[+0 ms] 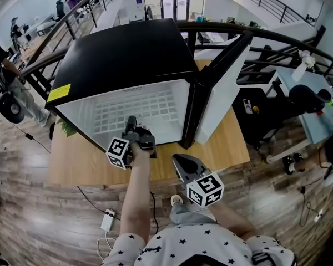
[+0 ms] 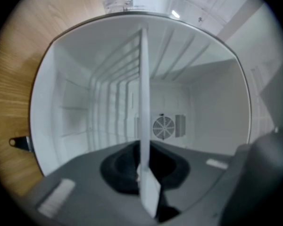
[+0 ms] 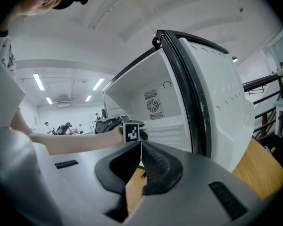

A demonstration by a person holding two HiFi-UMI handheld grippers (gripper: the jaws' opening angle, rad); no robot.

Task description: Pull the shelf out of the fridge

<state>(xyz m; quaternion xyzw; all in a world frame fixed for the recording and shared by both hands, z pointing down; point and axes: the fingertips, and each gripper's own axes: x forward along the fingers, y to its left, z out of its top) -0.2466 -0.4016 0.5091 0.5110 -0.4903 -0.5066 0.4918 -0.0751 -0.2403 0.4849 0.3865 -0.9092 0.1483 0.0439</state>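
The left gripper is pinching the shelf in the fridge. At its four o'clock, the right gripper is hovering, jaws pressed together.

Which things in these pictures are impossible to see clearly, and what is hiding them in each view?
- Head view: where the left gripper meets the shelf; the gripper's body and the hand cover it.
- Left gripper view: the shelf's grid; it shows edge-on and blurred.
- Right gripper view: the gripped shelf edge, behind the arm.
- Head view: the fridge's shelf rails, too small.
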